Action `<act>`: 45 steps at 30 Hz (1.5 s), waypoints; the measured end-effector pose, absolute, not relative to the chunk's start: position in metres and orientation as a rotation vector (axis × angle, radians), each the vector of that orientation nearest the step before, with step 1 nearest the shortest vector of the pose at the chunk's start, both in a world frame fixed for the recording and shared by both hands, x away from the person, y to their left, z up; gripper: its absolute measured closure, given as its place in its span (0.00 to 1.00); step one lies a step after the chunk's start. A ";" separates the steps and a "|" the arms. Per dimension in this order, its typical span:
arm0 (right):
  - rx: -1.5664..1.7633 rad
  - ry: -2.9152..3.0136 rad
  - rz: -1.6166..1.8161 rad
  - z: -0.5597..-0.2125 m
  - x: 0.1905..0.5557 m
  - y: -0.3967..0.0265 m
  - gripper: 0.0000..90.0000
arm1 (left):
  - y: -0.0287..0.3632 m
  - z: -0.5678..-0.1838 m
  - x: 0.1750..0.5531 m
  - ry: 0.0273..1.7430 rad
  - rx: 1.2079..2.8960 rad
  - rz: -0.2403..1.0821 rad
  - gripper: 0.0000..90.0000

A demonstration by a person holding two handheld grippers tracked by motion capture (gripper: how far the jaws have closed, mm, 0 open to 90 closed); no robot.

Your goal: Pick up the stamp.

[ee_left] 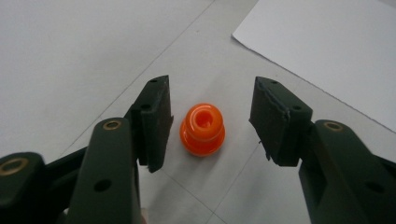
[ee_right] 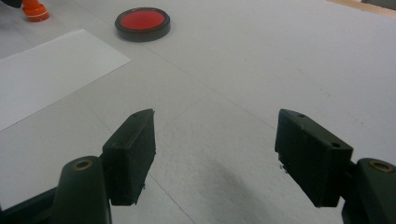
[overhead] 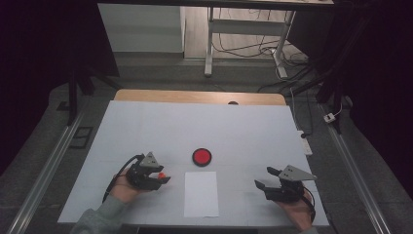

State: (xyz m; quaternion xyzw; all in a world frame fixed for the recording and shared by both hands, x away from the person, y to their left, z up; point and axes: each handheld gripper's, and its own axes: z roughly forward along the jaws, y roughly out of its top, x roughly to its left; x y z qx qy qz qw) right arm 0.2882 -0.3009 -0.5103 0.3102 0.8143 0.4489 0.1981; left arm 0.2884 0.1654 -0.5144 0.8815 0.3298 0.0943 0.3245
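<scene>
A small orange plastic piece point(ee_left: 202, 129) stands upright on the table point(overhead: 146, 126), near the front-left part of its surface and well in from the left edge. It is glossy and smooth, round in plan, with a narrower neck rising from a wider flared base and a hollow at the top. The left gripper point(ee_left: 210, 119) straddles it: its jaws stand on either side with a visible gap to each pad, so the piece is between them but not clamped. The pads are matt black blocks with square corners and screw holes, one with a ragged edge to its facing.

The right gripper point(ee_right: 215, 156) rests near the front-right corner with its jaws spread wide and nothing between them.

The table is covered by a pale grey sheet of faintly grainy texture, marked by thin seams. A flat white sheet of paper point(overhead: 201, 193) lies at the front edge, midway along it. Beyond it sits a low round disc point(overhead: 201, 156), black-rimmed with a matt red face.

The high view gives the layout and the person's hands. The left gripper view reveals the piece's hollow top and the gaps beside it. The right gripper view shows the disc's raised rim and the piece far off at the top left.
</scene>
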 end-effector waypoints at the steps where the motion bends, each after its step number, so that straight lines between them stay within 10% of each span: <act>1: 0.871 2.281 1.252 -0.510 0.288 -0.301 0.32 | 0.165 -0.515 0.288 0.864 2.315 0.247 0.55; 11: 0.875 2.281 1.248 -0.510 0.288 -0.301 0.32 | 0.170 -0.516 0.287 0.864 2.315 0.246 0.78; 45: 0.856 2.257 1.239 -0.512 0.287 -0.299 0.33 | 0.203 -0.493 0.285 0.918 2.052 0.300 0.80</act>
